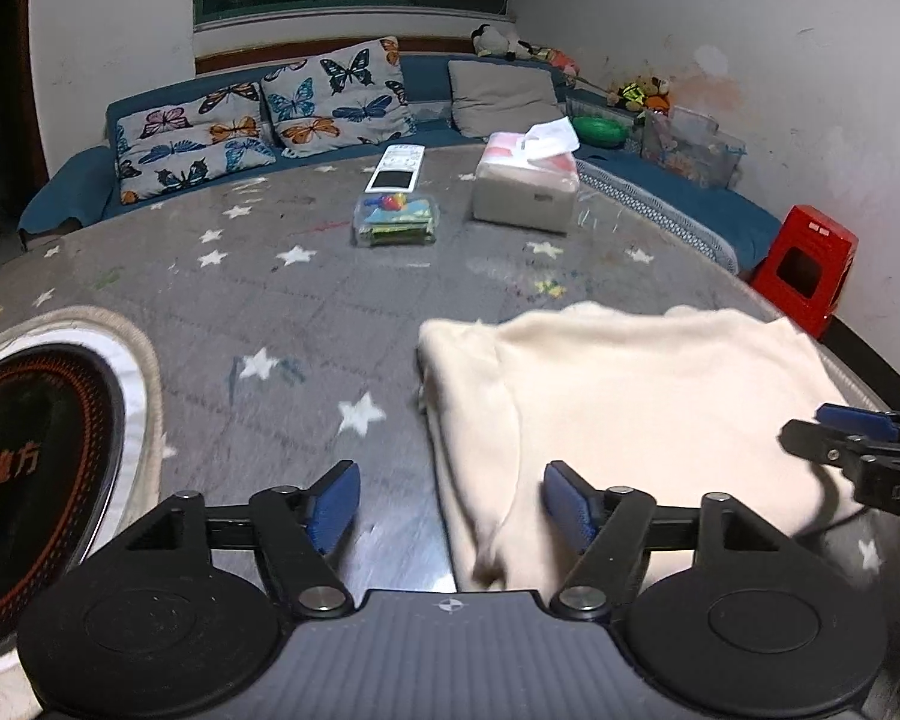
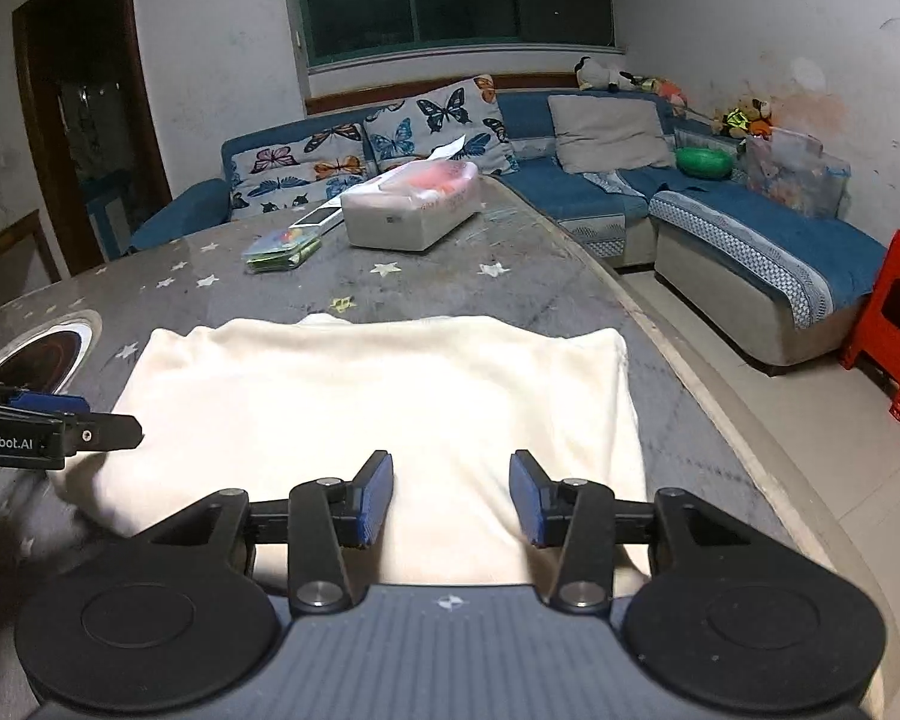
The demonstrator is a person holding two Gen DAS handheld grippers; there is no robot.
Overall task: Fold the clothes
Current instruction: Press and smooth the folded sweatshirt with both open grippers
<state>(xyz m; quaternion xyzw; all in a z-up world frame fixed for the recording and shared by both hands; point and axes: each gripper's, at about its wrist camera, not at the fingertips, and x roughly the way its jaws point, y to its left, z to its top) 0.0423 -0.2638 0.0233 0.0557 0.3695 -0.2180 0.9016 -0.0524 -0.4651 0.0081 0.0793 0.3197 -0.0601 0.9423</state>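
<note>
Cream fleece fills the lower middle of both views: a soft garment (image 2: 384,402) lies partly folded into a rough rectangle on a grey, star-printed desk (image 1: 306,324). In the left wrist view it occupies the lower right of the frame, with a doubled layer running along its left edge, which suggests one side is already turned in.

The left claw (image 1: 450,507) is spread wide and grips nothing; its right pad sits over the garment's left edge and its left pad over bare desk, as though straddling that edge to pinch it. The right claw (image 2: 450,498) is likewise apart and empty, poised low over the near hem, probably ready to lift that hem for the next fold. Whether either claw touches the cloth is hard to tell, since the near cloth is blurred.

In the upper middle of the left view, well apart from the garment, sit a tissue box (image 1: 525,183), a remote control (image 1: 396,168) and a small clear box of colourful items (image 1: 397,217). A round inset hob (image 1: 36,456) occupies the lower left. Behind the desk runs a blue sofa (image 2: 744,234) with butterfly cushions.
</note>
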